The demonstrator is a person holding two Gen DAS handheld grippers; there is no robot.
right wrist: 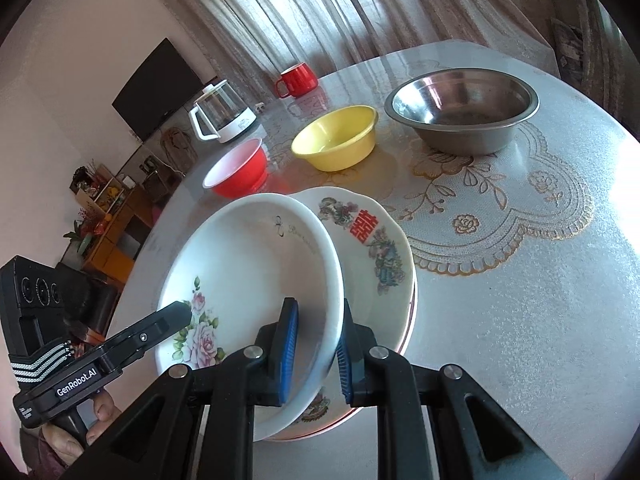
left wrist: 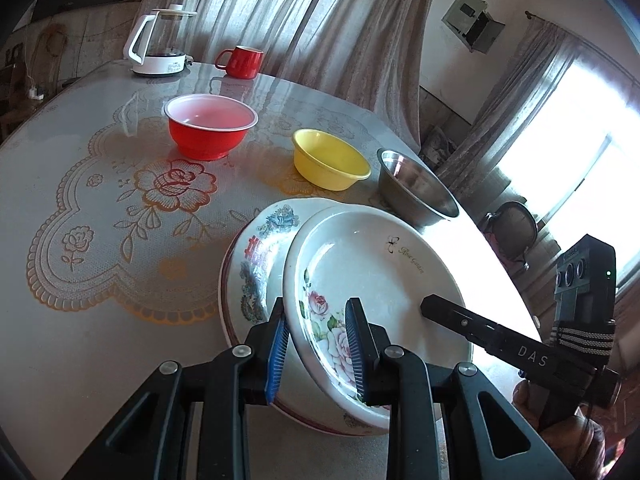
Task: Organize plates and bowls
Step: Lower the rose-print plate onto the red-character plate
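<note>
A white rose-patterned plate (left wrist: pixel 372 276) lies tilted on a plate with a red character and blue flowers (left wrist: pixel 260 256). My left gripper (left wrist: pixel 318 344) straddles the rose plate's near-left rim, one blue pad on each side of it. My right gripper (right wrist: pixel 316 348) straddles the same plate (right wrist: pixel 248 276) at its right rim, above the lower plate (right wrist: pixel 376 240). Each gripper shows in the other's view: the right (left wrist: pixel 432 304), the left (right wrist: pixel 176 312). A red bowl (left wrist: pixel 211 126), a yellow bowl (left wrist: pixel 328 158) and a steel bowl (left wrist: pixel 416 188) stand behind.
A glass kettle with a white handle (left wrist: pixel 160 40) and a red mug (left wrist: pixel 242 62) stand at the table's far edge. The lace-patterned tablecloth (left wrist: pixel 100 208) covers the round table. Curtains hang behind; the table edge drops off to the right of the steel bowl.
</note>
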